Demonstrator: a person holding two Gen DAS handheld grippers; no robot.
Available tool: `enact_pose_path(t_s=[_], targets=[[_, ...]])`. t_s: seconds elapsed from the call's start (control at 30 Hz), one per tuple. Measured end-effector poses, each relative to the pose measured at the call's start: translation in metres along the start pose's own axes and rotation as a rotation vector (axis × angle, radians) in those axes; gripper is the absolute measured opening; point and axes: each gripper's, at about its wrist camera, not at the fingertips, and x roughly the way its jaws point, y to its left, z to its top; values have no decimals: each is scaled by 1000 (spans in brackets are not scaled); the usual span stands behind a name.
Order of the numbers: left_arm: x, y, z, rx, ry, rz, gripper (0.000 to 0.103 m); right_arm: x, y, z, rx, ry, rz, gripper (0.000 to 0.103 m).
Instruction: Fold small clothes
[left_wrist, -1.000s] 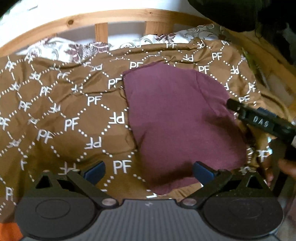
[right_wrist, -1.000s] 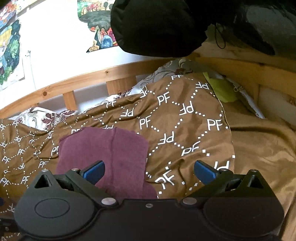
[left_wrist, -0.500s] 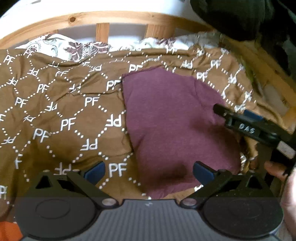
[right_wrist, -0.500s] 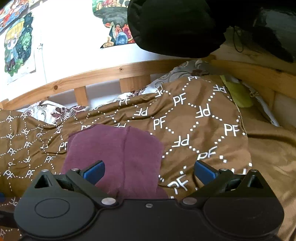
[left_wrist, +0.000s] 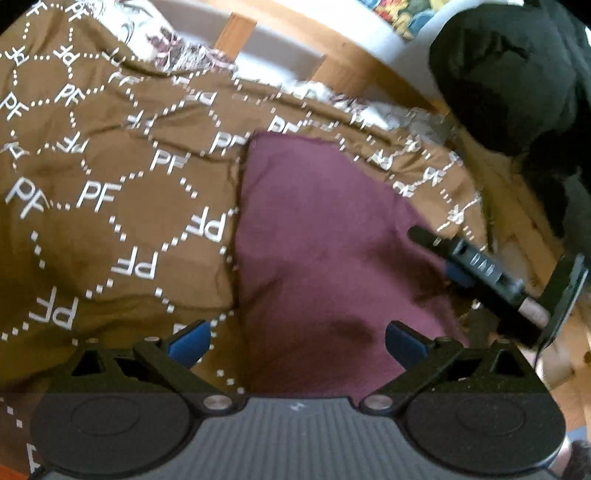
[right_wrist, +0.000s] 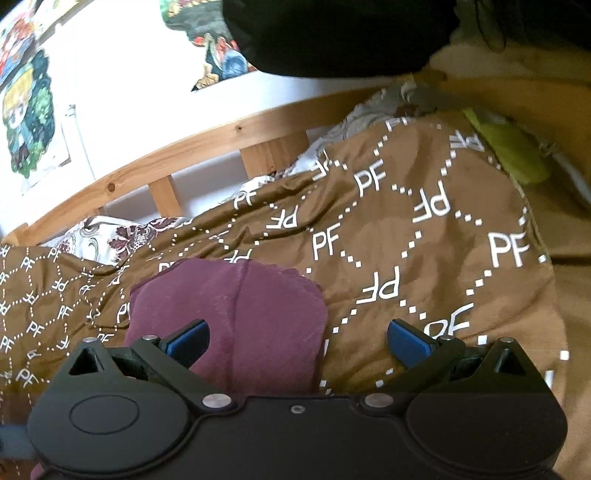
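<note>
Maroon cloth (left_wrist: 325, 251) is lying flat on the brown bedspread (left_wrist: 110, 206) printed with white "PF" lettering and dotted diamonds; the bedspread is covering the bed from the near edge back to the wooden bed rail (right_wrist: 147, 166). I am reading the left wrist view first; the left gripper (left_wrist: 297, 338) is hovering above the near end of the cloth with its jaws spread wide and nothing between the blue pads (left_wrist: 188, 341); one pad is sitting over the bedspread just beside the cloth's left edge, the other over the cloth's lower right area. The right gripper (left_wrist: 476, 269) is showing in this view as a dark body reaching in from the right, its tip lying over the cloth's right edge; whether it is touching the fabric I cannot tell, since the frame is blurred there.

I am reading the right wrist view next; the right gripper (right_wrist: 297, 339) is also standing with jaws wide apart and empty; the cloth (right_wrist: 236, 317) is lying below its left pad, with a lengthwise crease running down its middle; the right pad is hanging over bare bedspread (right_wrist: 406, 240). A floral pillow (right_wrist: 107, 236) is showing behind the bedspread near the rail; a yellow-green item (right_wrist: 513, 155) is lying at the far right corner; cartoon posters (right_wrist: 26, 122) are hanging on the white wall.
</note>
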Motion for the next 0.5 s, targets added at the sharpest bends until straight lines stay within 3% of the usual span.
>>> enact_pose_path(t_s=[0.17, 0.37, 0.5], targets=[[13, 4, -11, 2, 38, 1, 102, 5, -4, 1, 20, 1, 17, 87], [17, 8, -14, -25, 51, -18, 102, 15, 5, 3, -50, 11, 31, 86], [17, 10, -15, -39, 56, -28, 102, 24, 11, 1, -93, 37, 8, 79]])
